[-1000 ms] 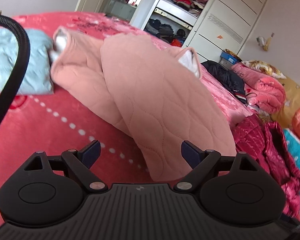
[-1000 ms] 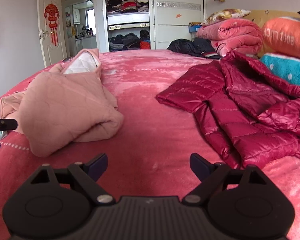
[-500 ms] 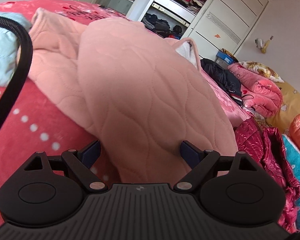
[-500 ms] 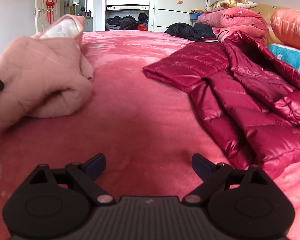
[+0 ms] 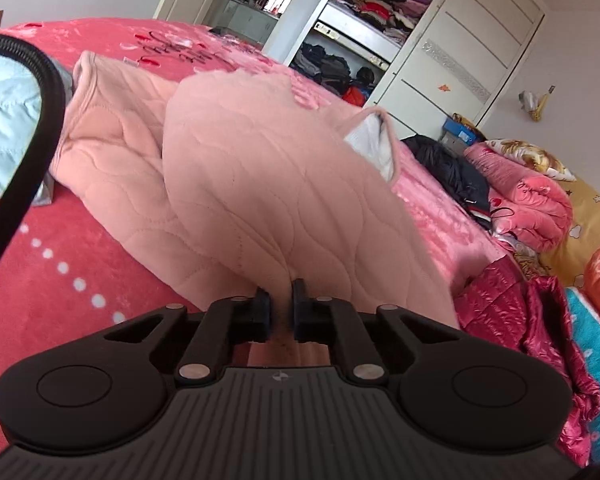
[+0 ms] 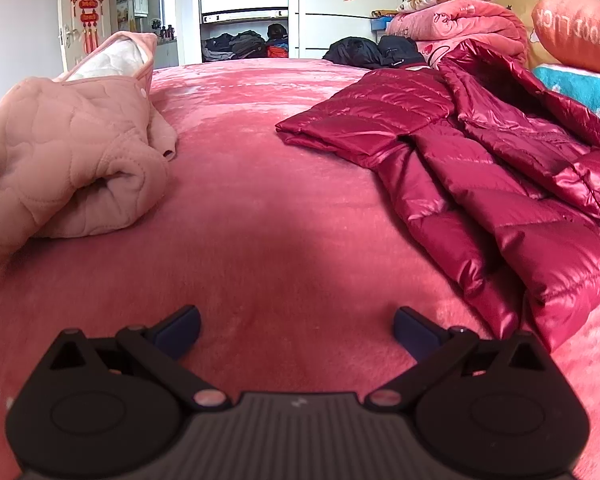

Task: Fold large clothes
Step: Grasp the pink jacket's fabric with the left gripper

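A folded pink quilted jacket (image 5: pixel 268 200) lies on the red bed cover (image 5: pixel 60 280). My left gripper (image 5: pixel 281 304) is shut on the jacket's near edge, with pink fabric pinched between the fingers. The jacket also shows at the left of the right wrist view (image 6: pixel 68 160). A dark red puffer jacket (image 6: pixel 480 168) lies spread out on the right of the bed. My right gripper (image 6: pixel 296 330) is open and empty, low over bare bed cover (image 6: pixel 284 220) between the two jackets.
A light blue folded garment (image 5: pixel 4 140) lies at the far left beside a black cable (image 5: pixel 40 120). Pink blankets (image 6: pixel 460 28), an orange pillow (image 6: pixel 572 28) and black clothes (image 6: pixel 376 52) pile at the bed's far side. An open wardrobe (image 6: pixel 244 8) stands behind.
My left gripper moved onto the pink jacket's near edge and shut on it. My right gripper dropped lower toward the bed cover and stayed open.
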The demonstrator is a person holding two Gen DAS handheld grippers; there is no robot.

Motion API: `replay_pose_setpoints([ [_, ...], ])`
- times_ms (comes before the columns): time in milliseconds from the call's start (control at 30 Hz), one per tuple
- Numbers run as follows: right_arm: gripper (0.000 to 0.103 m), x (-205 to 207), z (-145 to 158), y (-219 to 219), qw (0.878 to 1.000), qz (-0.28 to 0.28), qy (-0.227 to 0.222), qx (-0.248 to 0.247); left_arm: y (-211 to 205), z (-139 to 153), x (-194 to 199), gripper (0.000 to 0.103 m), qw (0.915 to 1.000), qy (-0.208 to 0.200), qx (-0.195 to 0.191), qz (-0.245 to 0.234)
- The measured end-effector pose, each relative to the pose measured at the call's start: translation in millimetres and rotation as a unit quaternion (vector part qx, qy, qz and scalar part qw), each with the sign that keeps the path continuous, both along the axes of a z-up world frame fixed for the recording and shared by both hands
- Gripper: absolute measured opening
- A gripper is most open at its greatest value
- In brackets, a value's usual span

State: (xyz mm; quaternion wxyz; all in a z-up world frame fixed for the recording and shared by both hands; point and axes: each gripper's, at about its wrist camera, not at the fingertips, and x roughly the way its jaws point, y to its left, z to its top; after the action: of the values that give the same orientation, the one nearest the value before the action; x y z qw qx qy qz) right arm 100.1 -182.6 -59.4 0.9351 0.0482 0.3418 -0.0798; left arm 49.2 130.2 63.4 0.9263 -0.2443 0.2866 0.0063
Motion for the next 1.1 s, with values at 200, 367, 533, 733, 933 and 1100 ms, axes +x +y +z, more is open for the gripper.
replay_pose_setpoints([
  [200,0.098,-6.9,6.7,-0.8,1.000,-0.001,0.016,0.020,-15.9,26.5,-10.7,0.006,0.9981,-0.038,0.016,-0.045],
  [367,0.089,-21.4,24.4,-1.8,1.000,-0.004,-0.007,0.000,-42.4,31.7,-10.6,0.005,0.9946,-0.056,0.028,-0.084],
  [533,0.090,-40.6,49.2,-20.5,0.998,-0.032,-0.055,-0.017,-77.0,20.9,-10.7,0.005,0.9911,-0.051,0.035,-0.118],
  [733,0.090,-48.7,56.0,-53.6,0.994,-0.079,-0.072,0.005,-122.6,4.8,-14.1,0.005,0.9833,-0.045,0.053,-0.168],
  [933,0.090,-50.4,57.6,-82.4,0.990,-0.106,-0.080,0.040,-117.5,-8.5,-16.9,0.006,0.9818,-0.028,0.055,-0.180],
  [1100,0.090,-47.4,59.8,-89.2,0.989,-0.100,-0.087,0.058,-90.6,-5.8,-32.3,0.012,0.9850,-0.028,0.021,-0.169],
])
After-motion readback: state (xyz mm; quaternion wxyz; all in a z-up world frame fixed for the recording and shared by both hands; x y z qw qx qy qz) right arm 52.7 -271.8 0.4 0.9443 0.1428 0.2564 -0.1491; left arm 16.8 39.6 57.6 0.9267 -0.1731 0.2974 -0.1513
